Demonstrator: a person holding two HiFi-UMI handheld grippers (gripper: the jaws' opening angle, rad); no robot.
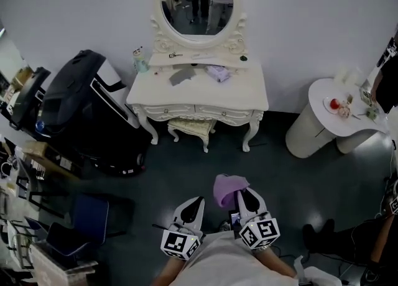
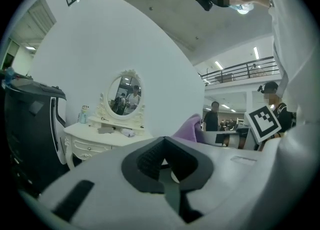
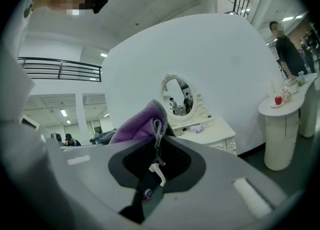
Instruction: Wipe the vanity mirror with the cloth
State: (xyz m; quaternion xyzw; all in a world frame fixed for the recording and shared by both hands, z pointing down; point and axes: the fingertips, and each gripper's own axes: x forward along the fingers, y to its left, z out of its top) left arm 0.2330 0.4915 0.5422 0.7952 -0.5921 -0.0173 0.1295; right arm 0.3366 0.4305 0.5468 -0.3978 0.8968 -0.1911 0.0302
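The oval vanity mirror (image 1: 196,5) in its white carved frame stands on a white dressing table (image 1: 249,95) against the far wall, well ahead of both grippers. It looks small in the left gripper view (image 2: 124,93) and the right gripper view (image 3: 179,96). My right gripper (image 1: 241,193) (image 3: 157,129) is shut on a purple cloth (image 1: 229,188) (image 3: 137,124), which bunches above its tips. The left gripper (image 1: 198,201) (image 2: 162,141) is beside it, jaws together and holding nothing. The purple cloth (image 2: 190,126) shows past its tip. Both hang low over the dark floor.
A grey cloth (image 1: 182,74), a lilac cloth (image 1: 217,72) and a small bottle (image 1: 140,61) lie on the tabletop. A stool (image 1: 193,129) sits under the table. A big black case (image 1: 87,104) stands to the left, a round white pedestal table (image 1: 339,120) to the right.
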